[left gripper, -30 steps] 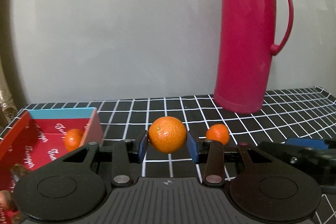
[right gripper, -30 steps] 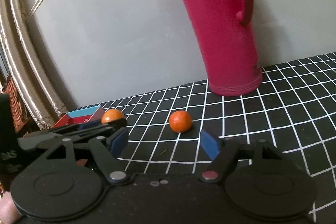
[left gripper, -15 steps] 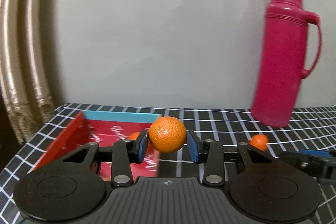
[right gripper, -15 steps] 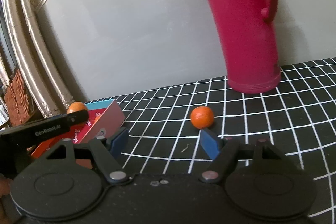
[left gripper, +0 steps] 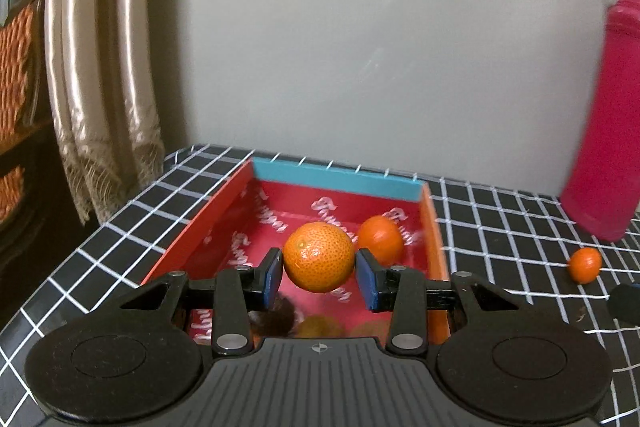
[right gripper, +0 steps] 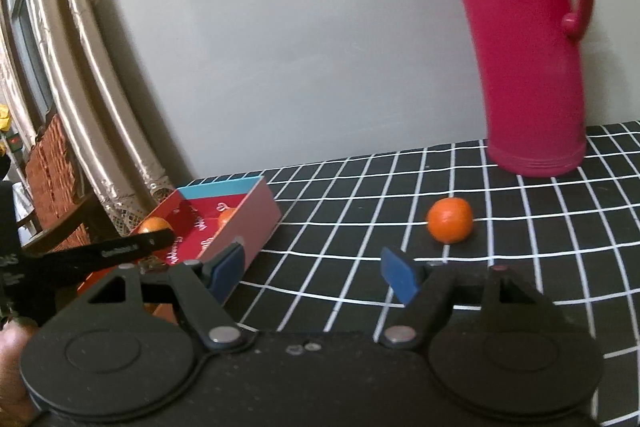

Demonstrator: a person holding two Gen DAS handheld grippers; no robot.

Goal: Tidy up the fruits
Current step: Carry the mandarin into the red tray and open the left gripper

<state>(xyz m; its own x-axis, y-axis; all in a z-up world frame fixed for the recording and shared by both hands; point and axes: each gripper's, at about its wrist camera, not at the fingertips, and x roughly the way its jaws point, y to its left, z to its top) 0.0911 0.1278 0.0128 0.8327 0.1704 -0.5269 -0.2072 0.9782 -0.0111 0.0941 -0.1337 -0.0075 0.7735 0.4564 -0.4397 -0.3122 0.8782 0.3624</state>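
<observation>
My left gripper (left gripper: pixel 319 277) is shut on a mandarin (left gripper: pixel 319 255), which it holds above the inside of a red box (left gripper: pixel 434 227) with a blue far wall. A second mandarin (left gripper: pixel 381 239) lies in the box just behind it, and more fruit shows dimly under the fingers. One loose mandarin (left gripper: pixel 585 264) rests on the black checked cloth to the right. In the right wrist view my right gripper (right gripper: pixel 316 271) stands open and empty above the cloth, with the loose mandarin (right gripper: pixel 449 219) ahead and slightly right of it. The box (right gripper: pixel 256 223) sits to its left.
A tall pink thermos jug (right gripper: pixel 528 59) stands at the back right against the grey wall (left gripper: pixel 360 47). A curtain (left gripper: pixel 100 87) hangs at the left, where the table edge (left gripper: pixel 60 267) falls away. A hand (right gripper: pixel 8 359) shows at the lower left of the right wrist view.
My left gripper has swung left with the mandarin, from beside the box to above its inside. My right gripper has shifted so the loose mandarin and the jug now appear further right.
</observation>
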